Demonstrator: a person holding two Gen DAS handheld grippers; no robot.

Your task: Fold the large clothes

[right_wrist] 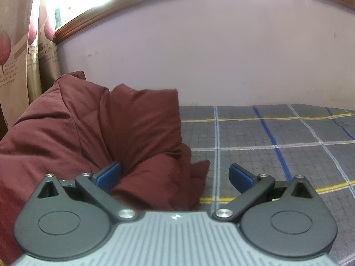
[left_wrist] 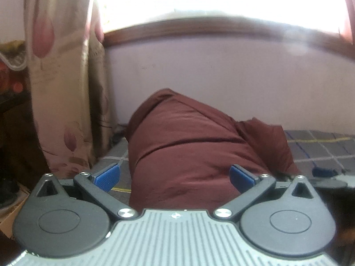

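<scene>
grey checked bedspread (right_wrist: 266,133) under bunched maroon garment (left_wrist: 188,150); left gripper (left_wrist: 174,175) and right gripper (right_wrist: 174,175) gape wide, holding nothing; better pinch an edge, not bulk

a home bedroom: plaid bedsheet (right_wrist: 277,133), floral curtain (left_wrist: 62,88), window sill (left_wrist: 199,31).

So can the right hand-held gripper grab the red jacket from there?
Probably yes. The right hand-held gripper is open, and a fold of the red jacket already lies between its fingers, with nothing blocking.
</scene>
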